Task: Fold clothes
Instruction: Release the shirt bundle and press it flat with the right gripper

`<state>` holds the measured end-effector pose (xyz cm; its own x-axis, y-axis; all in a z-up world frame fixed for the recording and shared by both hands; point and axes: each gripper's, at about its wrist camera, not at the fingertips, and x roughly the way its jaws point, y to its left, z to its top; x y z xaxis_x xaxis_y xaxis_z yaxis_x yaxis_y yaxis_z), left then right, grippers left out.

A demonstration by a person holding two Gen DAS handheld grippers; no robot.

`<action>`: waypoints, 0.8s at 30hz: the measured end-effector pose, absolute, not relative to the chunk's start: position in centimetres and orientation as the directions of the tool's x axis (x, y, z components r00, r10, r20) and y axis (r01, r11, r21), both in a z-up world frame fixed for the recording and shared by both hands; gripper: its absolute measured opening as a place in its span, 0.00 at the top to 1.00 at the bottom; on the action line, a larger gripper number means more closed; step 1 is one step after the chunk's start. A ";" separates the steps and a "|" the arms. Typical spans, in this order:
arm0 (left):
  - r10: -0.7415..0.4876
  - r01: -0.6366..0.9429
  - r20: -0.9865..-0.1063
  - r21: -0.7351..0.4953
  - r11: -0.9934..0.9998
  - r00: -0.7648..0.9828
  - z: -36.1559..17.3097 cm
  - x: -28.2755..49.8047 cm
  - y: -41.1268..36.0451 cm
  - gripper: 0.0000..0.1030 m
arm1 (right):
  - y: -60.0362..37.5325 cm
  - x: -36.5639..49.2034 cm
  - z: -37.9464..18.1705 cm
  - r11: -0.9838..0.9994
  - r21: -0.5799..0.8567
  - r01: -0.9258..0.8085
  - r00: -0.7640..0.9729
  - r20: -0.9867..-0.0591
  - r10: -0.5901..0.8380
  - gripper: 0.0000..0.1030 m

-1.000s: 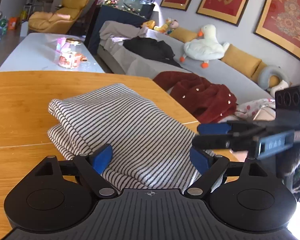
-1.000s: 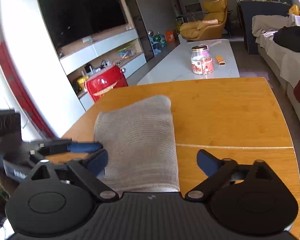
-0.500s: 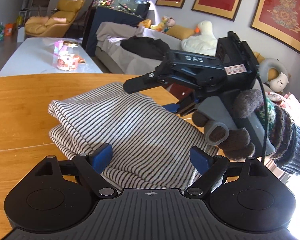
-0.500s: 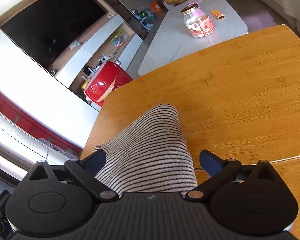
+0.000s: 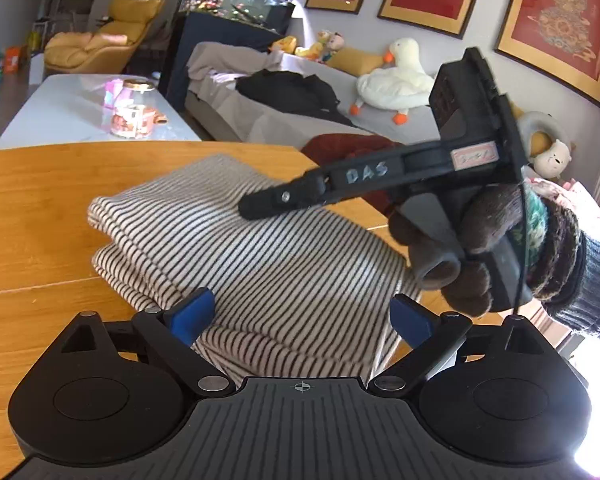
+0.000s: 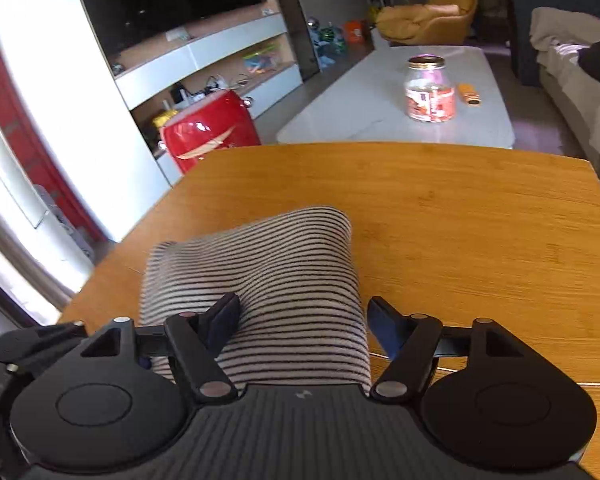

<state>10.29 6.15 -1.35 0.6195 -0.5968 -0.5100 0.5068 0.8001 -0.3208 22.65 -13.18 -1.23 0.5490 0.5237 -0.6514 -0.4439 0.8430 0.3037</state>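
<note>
Folding looks nearly done: the striped top (image 5: 260, 256) lies in a thick, layered bundle on the wooden tabletop (image 5: 32, 200), near its front edge and close to the corner on the sofa side. The left claw (image 5: 300, 316) sits low at the near end of the bundle with its blue pads spread to either side of the cloth; its jaws are opening and press on nothing. The right claw (image 6: 300, 320), held in a gloved hand (image 5: 472, 264), hangs over the bundle from the side, jaws wide apart; its left pad (image 6: 220, 320) lies on the stripes while the other stands clear at the cloth's edge, so it grips nothing.

Several risks follow, as I judge it. If the right claw presses or slides along the top layer, that pad could drag the upper fold off the lower ones and skew the stack. Closing now would pinch only a ridge of the top layer, and lifting would peel the bundle open. Both claws crowd the same end of the cloth, so a careless move could knock one against the other. With the bundle this near the edge, a push toward the person could tip it off the tabletop.
</note>
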 end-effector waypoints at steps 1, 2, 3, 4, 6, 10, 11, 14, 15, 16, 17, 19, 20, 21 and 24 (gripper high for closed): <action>-0.595 0.506 -0.513 -0.319 0.802 0.619 -1.3 10.3 6.1 0.05 | -13.5 22.7 -1.5 0.848 0.315 -0.427 0.556 -0.648 0.521 0.18; -0.592 0.506 -0.516 -0.314 0.803 0.619 -1.3 10.4 6.0 0.05 | -13.8 22.4 -1.4 0.847 0.324 -0.422 0.561 -0.641 0.524 0.16; -0.589 0.507 -0.519 -0.309 0.805 0.619 -1.3 10.4 6.0 0.05 | -13.9 22.1 -1.2 0.847 0.320 -0.424 0.569 -0.633 0.524 0.13; -0.586 0.508 -0.523 -0.303 0.806 0.619 -1.3 10.4 6.0 0.05 | -14.0 21.5 -0.9 0.849 0.307 -0.430 0.579 -0.628 0.520 0.06; -0.578 0.502 -0.528 -0.296 0.812 0.623 -1.4 10.3 6.1 0.05 | -14.4 20.2 -0.6 0.854 0.274 -0.443 0.600 -0.617 0.509 0.00; -0.556 0.466 -0.547 -0.310 0.829 0.625 -1.7 10.0 6.7 0.05 | -15.8 17.2 -0.9 0.864 0.222 -0.452 0.618 -0.621 0.483 0.00; -0.547 0.447 -0.568 -0.321 0.835 0.615 -2.0 10.1 6.9 0.05 | -16.1 16.4 -1.3 0.872 0.198 -0.448 0.626 -0.627 0.464 0.00; -0.558 0.404 -0.597 -0.385 0.830 0.577 -3.5 10.0 7.6 0.12 | -16.7 15.0 -2.2 0.888 0.185 -0.421 0.649 -0.623 0.437 0.00; -0.557 0.403 -0.595 -0.384 0.830 0.580 -3.5 9.9 7.7 0.12 | -16.8 14.6 -2.5 0.890 0.195 -0.412 0.652 -0.619 0.438 0.00; -0.553 0.403 -0.595 -0.379 0.833 0.583 -3.4 9.7 7.7 0.12 | -17.0 14.2 -2.7 0.891 0.205 -0.404 0.656 -0.615 0.439 0.00; -0.550 0.403 -0.594 -0.374 0.835 0.587 -3.3 9.6 7.8 0.14 | -16.9 14.0 -2.8 0.892 0.212 -0.399 0.656 -0.614 0.439 0.00; -0.543 0.403 -0.594 -0.364 0.840 0.594 -3.0 9.3 7.9 0.14 | -16.7 13.7 -3.1 0.896 0.217 -0.387 0.663 -0.610 0.434 0.00; -0.538 0.400 -0.594 -0.361 0.843 0.598 -2.8 9.1 8.0 0.14 | -16.5 13.5 -3.2 0.900 0.218 -0.378 0.669 -0.608 0.428 0.00; -0.536 0.396 -0.591 -0.361 0.844 0.603 -2.5 8.9 8.3 0.14 | -16.4 13.4 -3.3 0.903 0.219 -0.369 0.675 -0.605 0.423 0.00; -0.559 0.380 -0.559 -0.413 0.828 0.612 -1.3 8.5 9.4 0.17 | -16.6 12.9 -3.7 0.908 0.246 -0.340 0.687 -0.594 0.418 0.00</action>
<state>8.52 9.37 -1.27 0.6124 -0.5593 -0.5587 0.3796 0.8280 -0.4128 12.94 -16.56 -3.69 0.6867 0.4185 -0.5945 -0.3398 0.9076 0.2464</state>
